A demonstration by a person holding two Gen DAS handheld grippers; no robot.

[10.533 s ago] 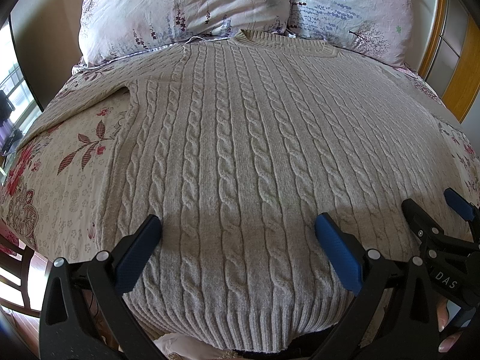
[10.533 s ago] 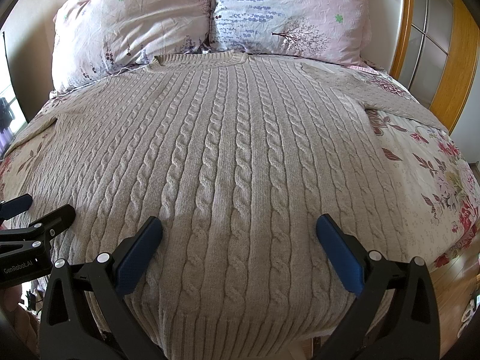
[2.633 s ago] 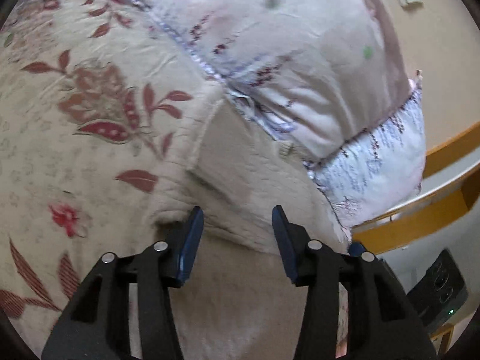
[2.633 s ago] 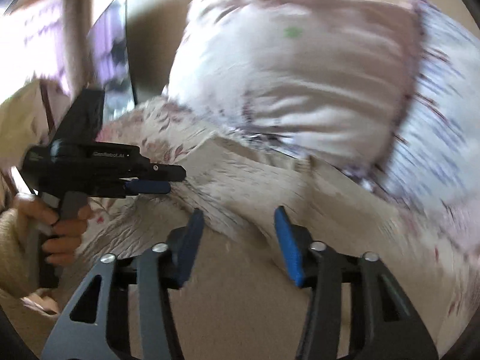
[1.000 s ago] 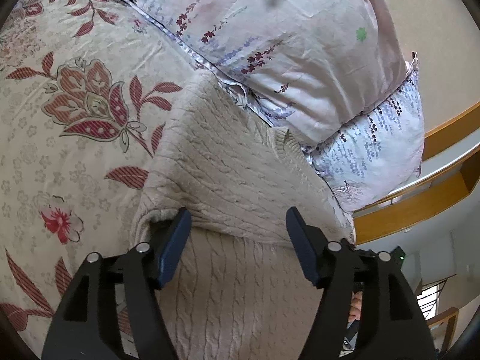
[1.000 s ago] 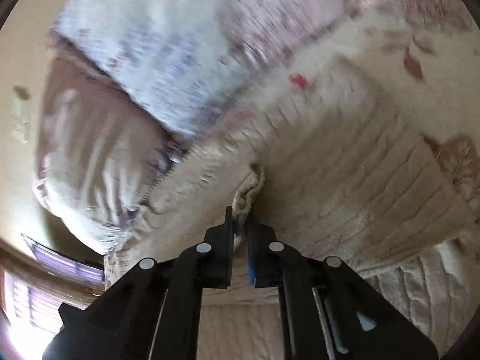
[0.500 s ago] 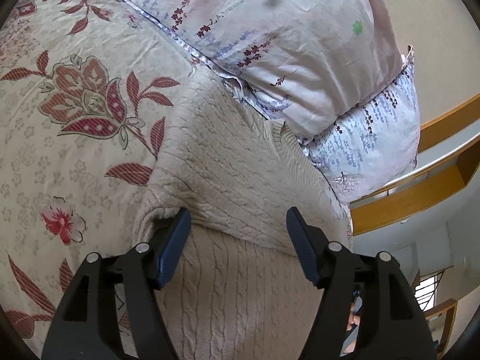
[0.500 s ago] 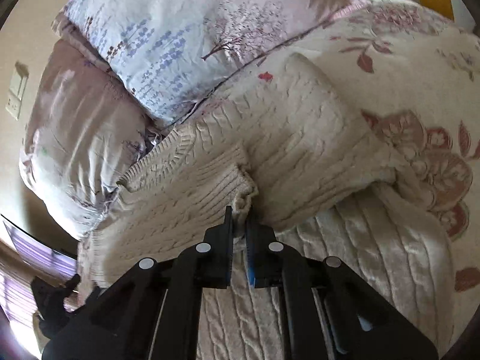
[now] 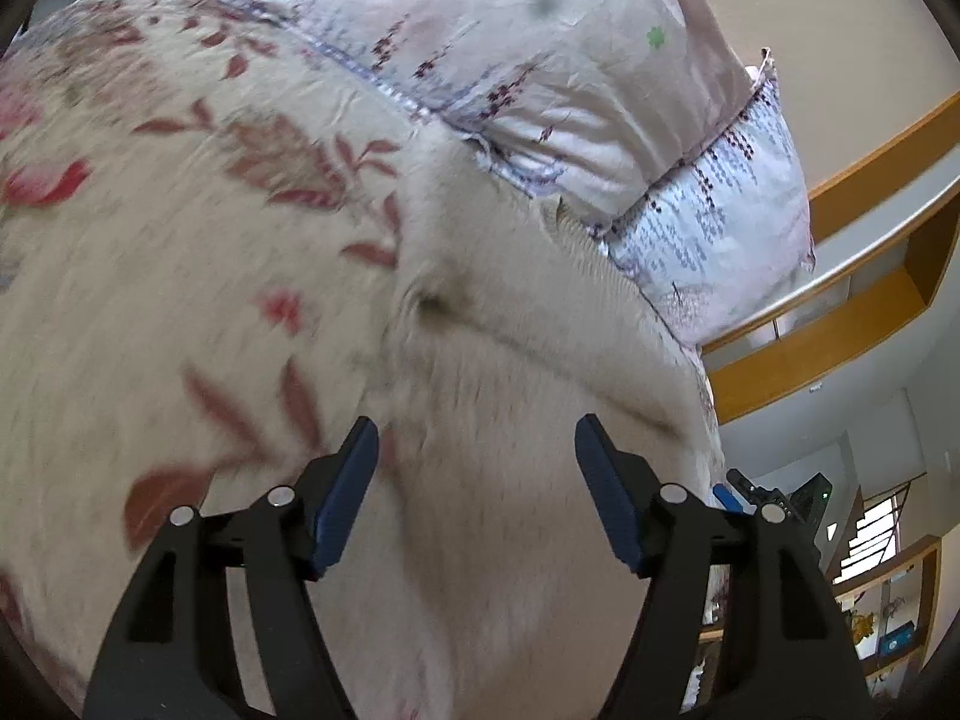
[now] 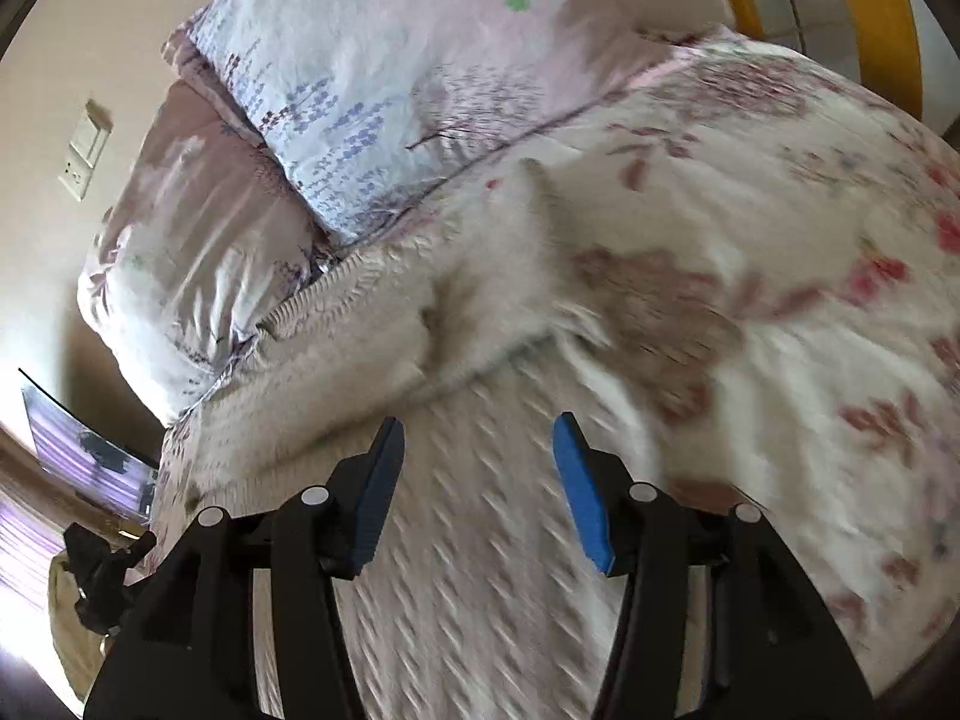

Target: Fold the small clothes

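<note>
Both tools spread wide, gripping nothing: left tool [image 9: 477, 489], right tool [image 10: 477, 489]. Sweater [image 10: 468, 546] lies on bed [image 10: 810, 312], both sleeves folded inward, collar touching 2 pillows [image 10: 390, 78]. Frames blurred.

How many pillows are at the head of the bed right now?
2. The pink pillow lies against the wall; the lavender-print pillow sits beside it, both just past the sweater collar. More could be hidden outside these views.
</note>
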